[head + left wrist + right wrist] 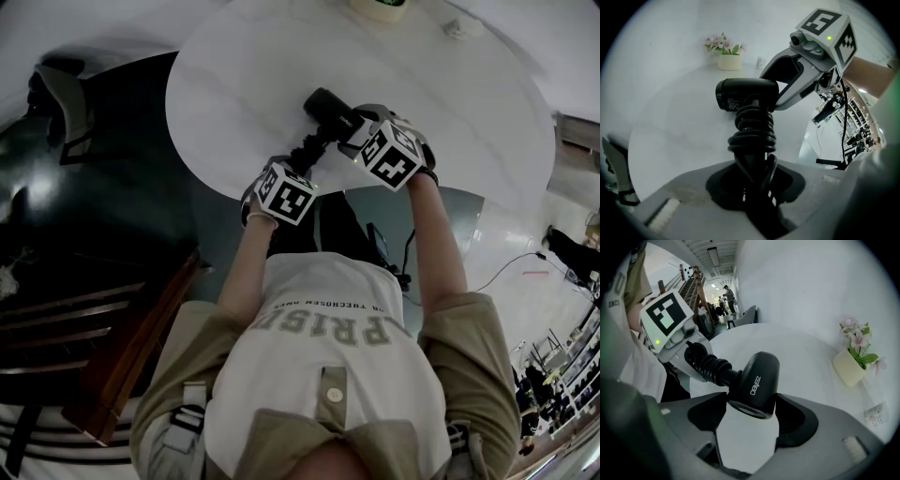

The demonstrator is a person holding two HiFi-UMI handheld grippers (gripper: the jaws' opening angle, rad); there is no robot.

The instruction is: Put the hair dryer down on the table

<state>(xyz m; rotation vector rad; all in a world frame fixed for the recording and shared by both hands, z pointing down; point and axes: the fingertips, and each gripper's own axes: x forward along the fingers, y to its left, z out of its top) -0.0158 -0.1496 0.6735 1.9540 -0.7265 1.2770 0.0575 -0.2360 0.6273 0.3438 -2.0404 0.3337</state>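
The black hair dryer (328, 108) is over the white tabletop (234, 75), near its front edge. The left tool (754, 187) clamps its cord-wrapped handle (752, 136) and the right tool (752, 409), jaws wide, grips its barrel (757, 378).

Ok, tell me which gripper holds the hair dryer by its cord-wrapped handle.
The left gripper; the right gripper clamps the barrel of the hair dryer instead.

A cream pot (729, 61) of pink flowers (721, 42) stands upright close against the white wall (656, 33).
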